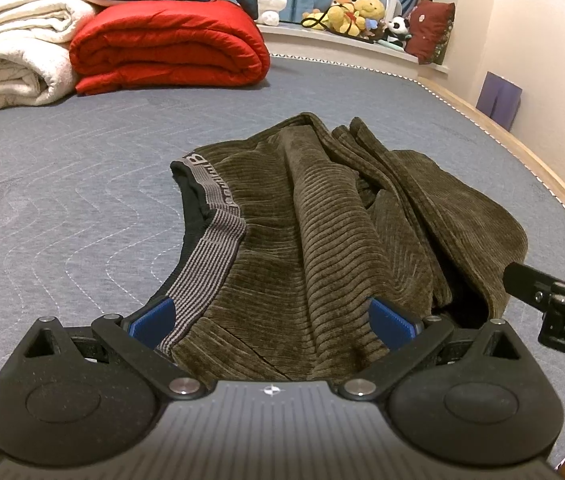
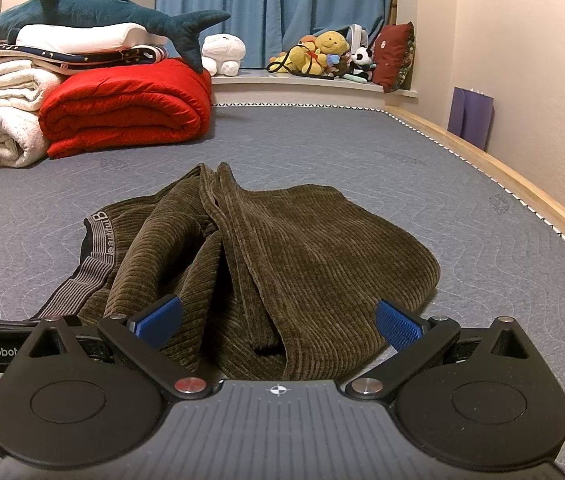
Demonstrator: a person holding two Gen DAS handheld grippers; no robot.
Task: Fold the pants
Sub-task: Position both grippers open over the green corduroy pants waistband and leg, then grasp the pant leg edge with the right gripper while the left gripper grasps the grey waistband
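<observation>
Left wrist view: pants (image 1: pixel 322 232), olive corduroy, heaped in the centre of the frame on the grey quilted mattress (image 1: pixel 62 200); striped waistband (image 1: pixel 206 248) at left centre, curving down toward the lower left; legs bunched and overlapping toward the right. Left gripper (image 1: pixel 272 320) at lower centre, jaws wide apart, blue pads straddling the near edge of the cloth, nothing clamped. Part of the right gripper (image 1: pixel 554 304) enters at the right edge; its jaws cannot be read from here. Red quilt (image 1: pixel 166 48) and white blankets (image 1: pixel 14 60) at upper left; plush toys (image 1: pixel 354 14) at upper centre-right. Right wrist view: pants (image 2: pixel 266 264) again at centre, waistband (image 2: pixel 94 256) at left, one broad rumpled leg spreading right. Right gripper (image 2: pixel 278 322) at lower centre, jaws wide apart over the near hem, holding nothing. Left gripper's side shows at the lower left edge. Blue curtain (image 2: pixel 274 8) at top centre. Progress, as judged: no fold made; garment unflattened, legs unaligned. Remaining: grasp, spread, align legs, then fold.
</observation>
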